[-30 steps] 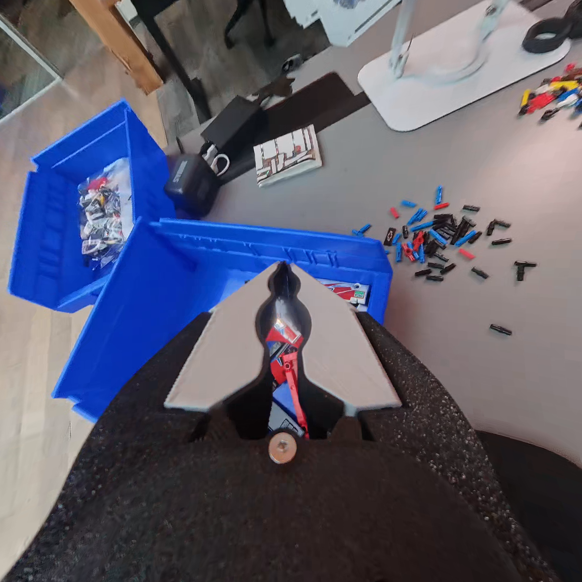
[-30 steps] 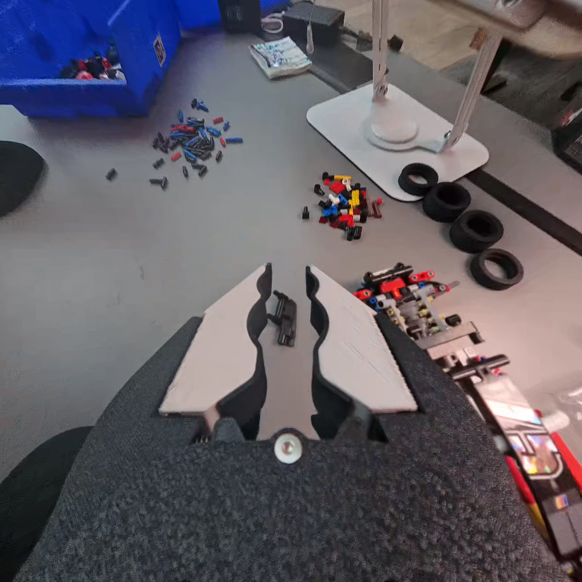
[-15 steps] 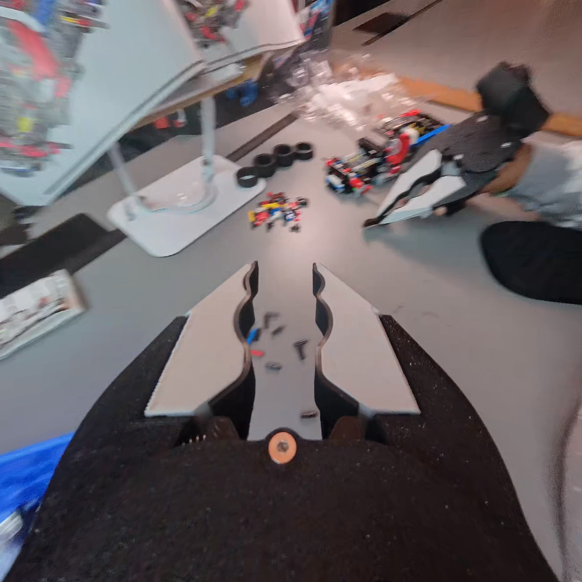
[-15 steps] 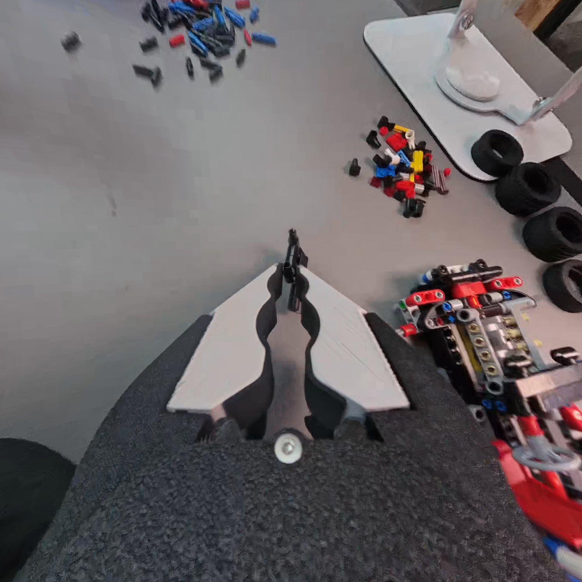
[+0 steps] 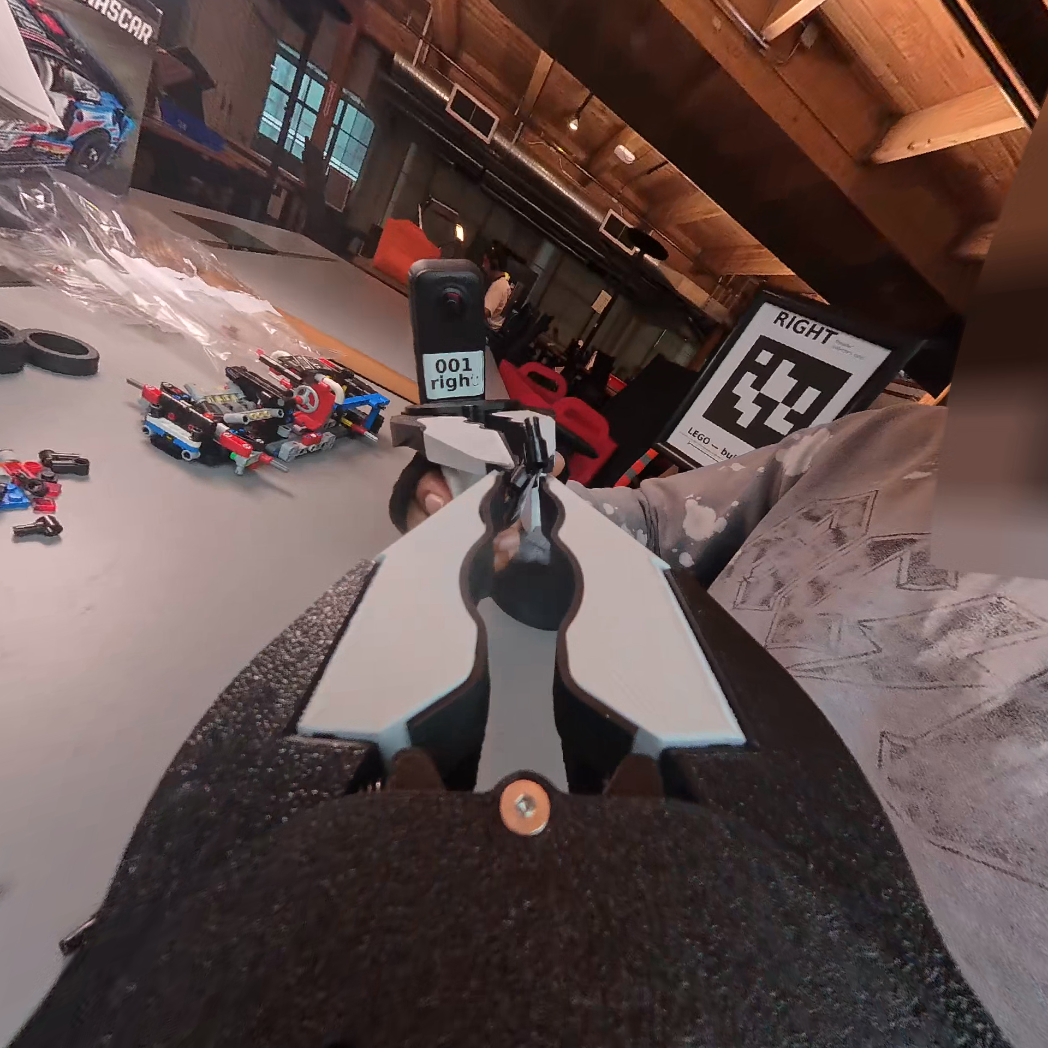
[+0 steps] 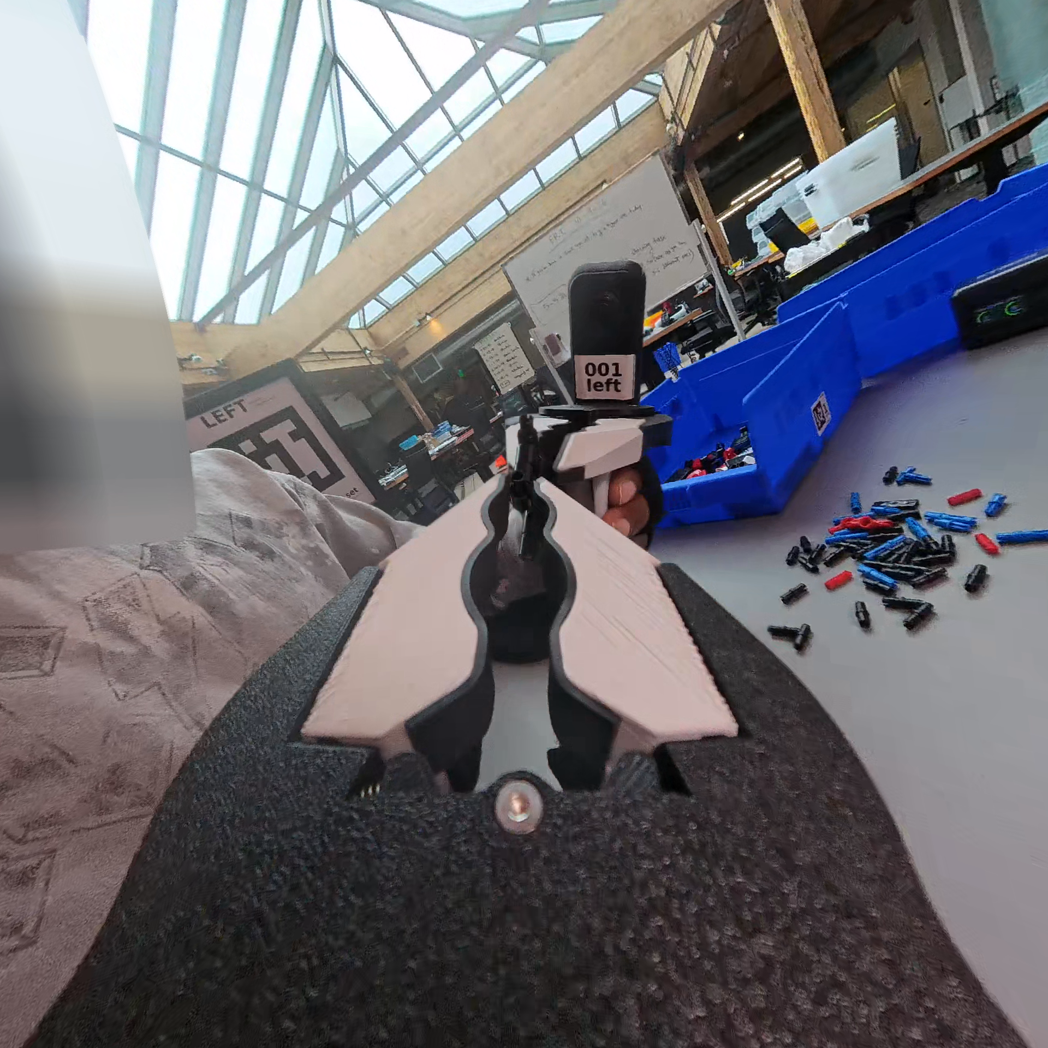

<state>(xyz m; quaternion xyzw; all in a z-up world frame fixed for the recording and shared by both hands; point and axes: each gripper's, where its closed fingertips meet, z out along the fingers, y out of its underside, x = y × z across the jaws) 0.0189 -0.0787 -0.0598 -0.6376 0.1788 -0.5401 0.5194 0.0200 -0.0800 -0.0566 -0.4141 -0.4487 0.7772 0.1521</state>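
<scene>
while the two grippers face each other tip to tip above the grey table (image 5: 142, 595), the right gripper (image 6: 524, 490) pinches a small black toy part (image 6: 526, 482) at its tips. the left gripper (image 5: 524, 493) has its tips closed on the same part, with loose pins (image 6: 884, 553) lying off to the right gripper's right.

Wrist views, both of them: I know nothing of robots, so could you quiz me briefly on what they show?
1. True or false: the right gripper is shut on the slim black plastic piece.
2. The scattered blue, black and red plastic pins lie: A in a blue bin; B on the grey table; C in a hand.
3. Fill in: the half-built multicoloured brick car shows only in the ___ wrist view.
Key: 1 true; 2 B; 3 left.
</scene>
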